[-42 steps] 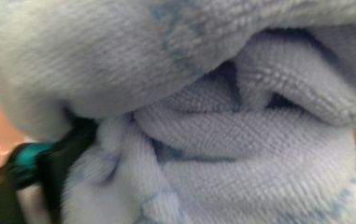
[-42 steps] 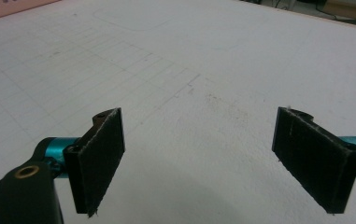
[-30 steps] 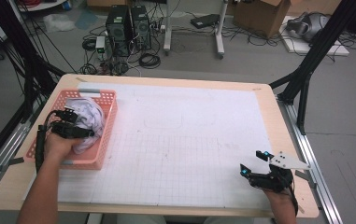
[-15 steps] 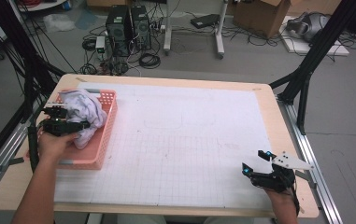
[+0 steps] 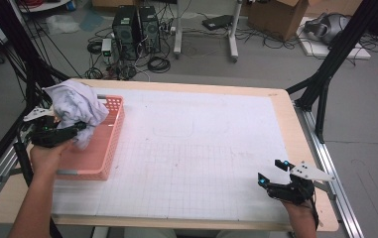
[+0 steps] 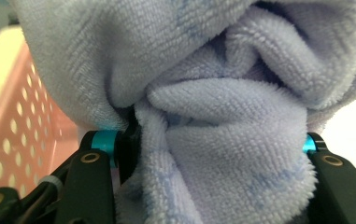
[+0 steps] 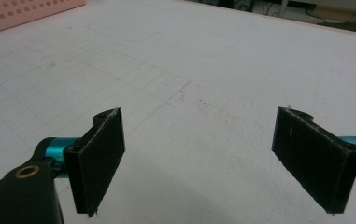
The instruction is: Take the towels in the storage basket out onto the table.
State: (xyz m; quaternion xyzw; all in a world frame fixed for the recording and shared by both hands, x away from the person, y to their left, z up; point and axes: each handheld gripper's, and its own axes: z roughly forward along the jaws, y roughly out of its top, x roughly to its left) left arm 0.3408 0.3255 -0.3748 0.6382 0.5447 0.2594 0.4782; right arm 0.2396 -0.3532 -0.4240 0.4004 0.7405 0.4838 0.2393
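Observation:
A crumpled pale lavender towel (image 5: 75, 106) hangs above the left end of a pink perforated basket (image 5: 97, 158). My left gripper (image 5: 77, 130) is shut on it, and its jaws have just been closing with the towel between them. In the left gripper view the bunched towel (image 6: 213, 93) bulges between the two black jaws of that gripper (image 6: 217, 149), with the basket wall (image 6: 17, 121) behind at left. My right gripper (image 5: 271, 172) rests near the table's front right corner. Its pads (image 7: 101, 158) stand wide apart over bare mat; that gripper (image 7: 213, 158) is open with nothing between them.
A white gridded mat (image 5: 201, 148) covers the wooden table, with a faint outline drawn at its middle (image 5: 174, 129). Black frame struts (image 5: 325, 74) stand at the right and left edges. Computer towers (image 5: 137, 27) and cables lie on the floor beyond.
My left gripper has risen out of the basket and drawn back toward the left, lifting the towel with it. The right gripper has stayed put.

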